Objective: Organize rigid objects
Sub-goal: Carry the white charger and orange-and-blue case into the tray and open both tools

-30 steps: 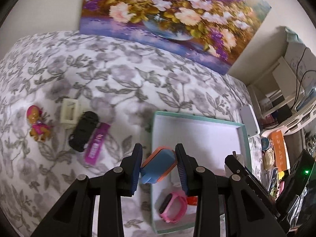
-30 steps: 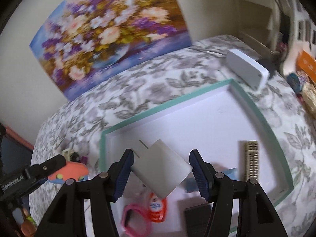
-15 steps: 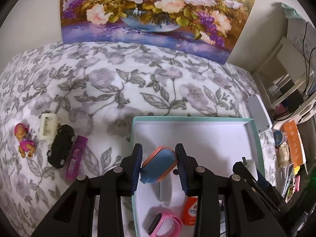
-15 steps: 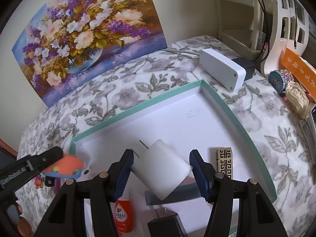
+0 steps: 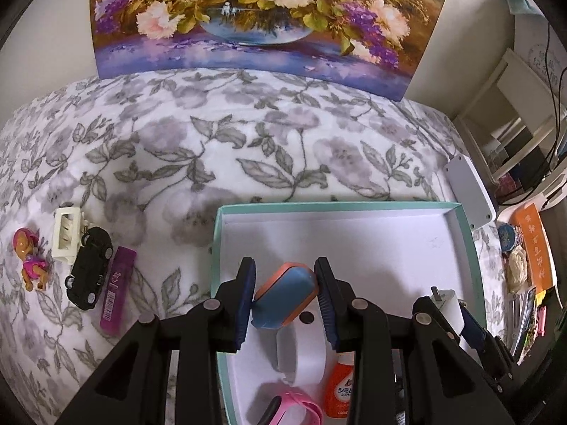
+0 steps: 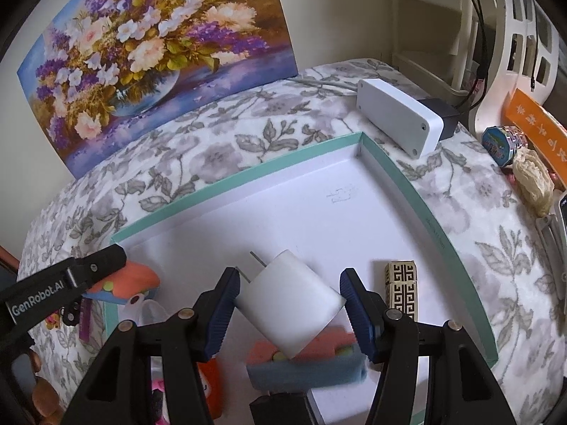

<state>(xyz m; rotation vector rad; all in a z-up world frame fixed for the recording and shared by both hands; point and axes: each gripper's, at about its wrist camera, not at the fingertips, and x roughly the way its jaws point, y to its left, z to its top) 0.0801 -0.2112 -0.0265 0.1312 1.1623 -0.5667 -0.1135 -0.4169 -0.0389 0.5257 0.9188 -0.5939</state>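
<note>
Blue-padded left gripper point(image 5: 285, 295) clamps a blue-and-orange block point(image 5: 286, 294) at lower centre, over the teal-rimmed tray point(image 5: 333, 207); right gripper point(image 6: 288, 304) pinches a white plug adapter point(image 6: 288, 302) above the same tray.

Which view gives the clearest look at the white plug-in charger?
The right wrist view: the white charger sits centred in the right gripper, its two prongs showing, above the teal-rimmed box. The left wrist view shows only a sliver of the charger behind the right gripper's arm.

One tray point(image 5: 471, 248), two chargers point(image 6: 290, 301), three toys point(image 5: 88, 269), one bottle point(image 5: 340, 386).
</note>
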